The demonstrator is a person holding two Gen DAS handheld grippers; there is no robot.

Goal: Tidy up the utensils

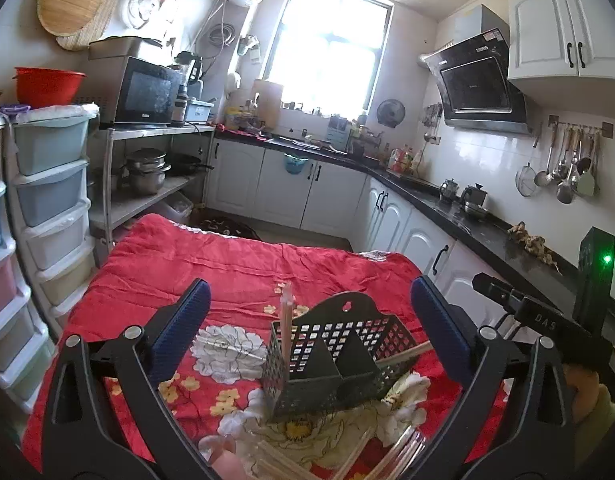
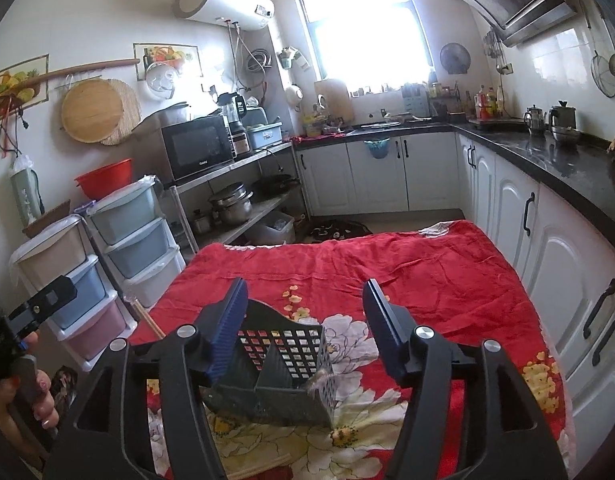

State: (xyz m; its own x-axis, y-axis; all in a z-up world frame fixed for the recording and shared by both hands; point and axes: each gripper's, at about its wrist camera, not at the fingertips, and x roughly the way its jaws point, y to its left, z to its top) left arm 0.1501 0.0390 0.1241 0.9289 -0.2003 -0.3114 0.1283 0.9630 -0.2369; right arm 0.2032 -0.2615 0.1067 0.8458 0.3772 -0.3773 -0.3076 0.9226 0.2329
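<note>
Currently catalogued: perforated utensil caddy (image 1: 335, 364), stood on the red floral tablecloth (image 1: 235, 272).
One chopstick (image 1: 286, 320) is held upright inside; loose chopsticks (image 1: 291, 460) are left before it; left gripper (image 1: 309, 322) and right gripper (image 2: 305, 322) are kept wide open, empty, presumably for picking.

A red floral cloth (image 1: 235, 264) covers the table, filling the lower centre of both views. On it stands a black perforated holder (image 1: 335, 364); loose chopsticks (image 1: 275, 460) lie at the bottom edge.

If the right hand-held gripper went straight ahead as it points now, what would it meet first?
Most likely the black utensil holder, which sits between the open fingers of the right hand-held gripper; depth is hard to judge.
</note>
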